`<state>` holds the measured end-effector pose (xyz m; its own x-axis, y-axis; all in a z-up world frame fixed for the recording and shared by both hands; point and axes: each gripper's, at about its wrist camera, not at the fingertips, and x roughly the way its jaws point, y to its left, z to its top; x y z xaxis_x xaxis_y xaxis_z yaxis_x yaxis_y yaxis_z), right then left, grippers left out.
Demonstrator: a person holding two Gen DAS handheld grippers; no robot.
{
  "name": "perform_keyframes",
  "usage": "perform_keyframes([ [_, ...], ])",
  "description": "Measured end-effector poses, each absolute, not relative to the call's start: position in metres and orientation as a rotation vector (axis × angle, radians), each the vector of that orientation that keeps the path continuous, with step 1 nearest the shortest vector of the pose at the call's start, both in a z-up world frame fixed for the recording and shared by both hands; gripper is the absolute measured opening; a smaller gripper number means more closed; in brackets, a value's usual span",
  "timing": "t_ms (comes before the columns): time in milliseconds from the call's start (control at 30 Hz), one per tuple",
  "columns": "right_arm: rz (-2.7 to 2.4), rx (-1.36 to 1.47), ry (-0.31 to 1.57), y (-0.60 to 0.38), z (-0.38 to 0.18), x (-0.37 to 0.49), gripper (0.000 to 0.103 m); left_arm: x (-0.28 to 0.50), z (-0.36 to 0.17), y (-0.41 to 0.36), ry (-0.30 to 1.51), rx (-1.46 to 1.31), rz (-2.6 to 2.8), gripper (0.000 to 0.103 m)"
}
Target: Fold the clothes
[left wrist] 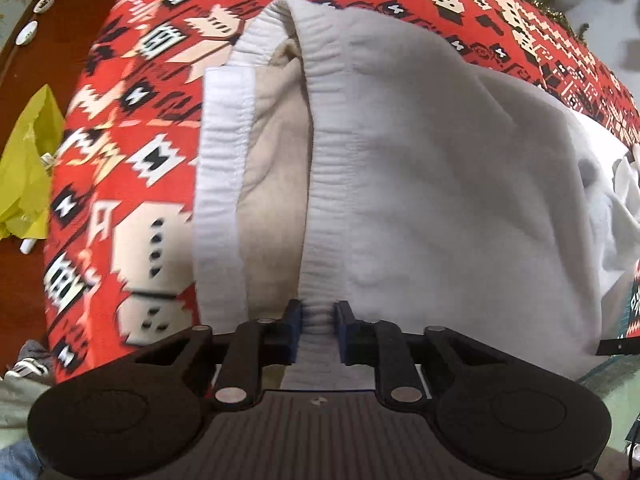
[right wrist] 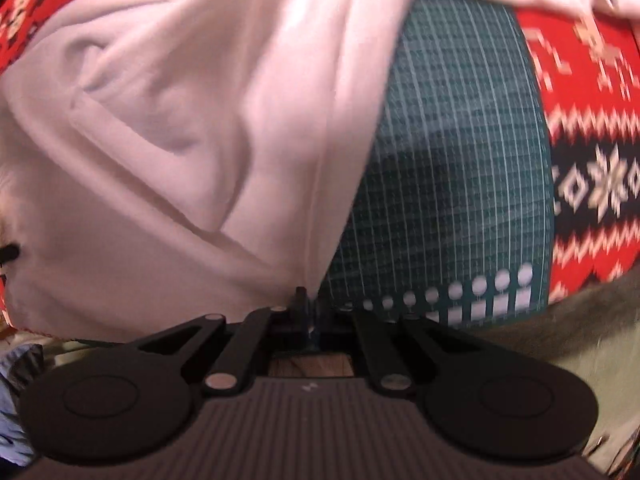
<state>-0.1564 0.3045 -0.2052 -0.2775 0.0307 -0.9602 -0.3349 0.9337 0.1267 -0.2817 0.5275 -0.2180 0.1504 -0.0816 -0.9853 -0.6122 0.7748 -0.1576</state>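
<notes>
At lower centre of both views: white garment [left wrist: 440, 184] runs up-frame from left claw [left wrist: 318, 322], clamped on its ribbed waistband [left wrist: 324, 216]; right claw [right wrist: 308, 312] pinched on its edge.

- The white garment [left wrist: 440, 184] is soft matt fleece cloth with a ribbed waistband [left wrist: 324, 200].
- The red patterned blanket [left wrist: 132, 152] looks woven and matt.
- The green mat [right wrist: 460, 184] is smooth, with a printed grid.
- The yellow bag [left wrist: 28, 168] is glossy crinkled plastic.
- The left gripper [left wrist: 317, 334] is matt black plastic with metal pins.
</notes>
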Motion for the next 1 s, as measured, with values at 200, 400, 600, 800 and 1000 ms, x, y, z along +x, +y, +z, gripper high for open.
perform_keyframes([
  [200,0.292,-0.186,1.888,0.291,-0.203,-0.175,0.003,-0.313,-0.211,0.513,1.474,-0.643,0.404,0.017],
  [400,0.307,-0.197,1.871,0.296,-0.177,-0.184,0.017,-0.324,-0.211,0.513,1.538,-0.674,0.385,0.021],
  [600,0.404,-0.296,1.706,0.309,-0.116,-0.151,0.027,-0.320,-0.178,0.543,1.425,-0.730,0.427,0.024],
  [800,0.537,-0.399,1.424,0.353,-0.064,-0.067,0.036,-0.288,-0.157,0.592,1.211,-0.794,0.514,0.035],
  [1000,0.603,-0.307,1.394,0.369,-0.119,-0.024,0.037,-0.249,-0.170,0.618,1.132,-0.810,0.523,0.041],
])
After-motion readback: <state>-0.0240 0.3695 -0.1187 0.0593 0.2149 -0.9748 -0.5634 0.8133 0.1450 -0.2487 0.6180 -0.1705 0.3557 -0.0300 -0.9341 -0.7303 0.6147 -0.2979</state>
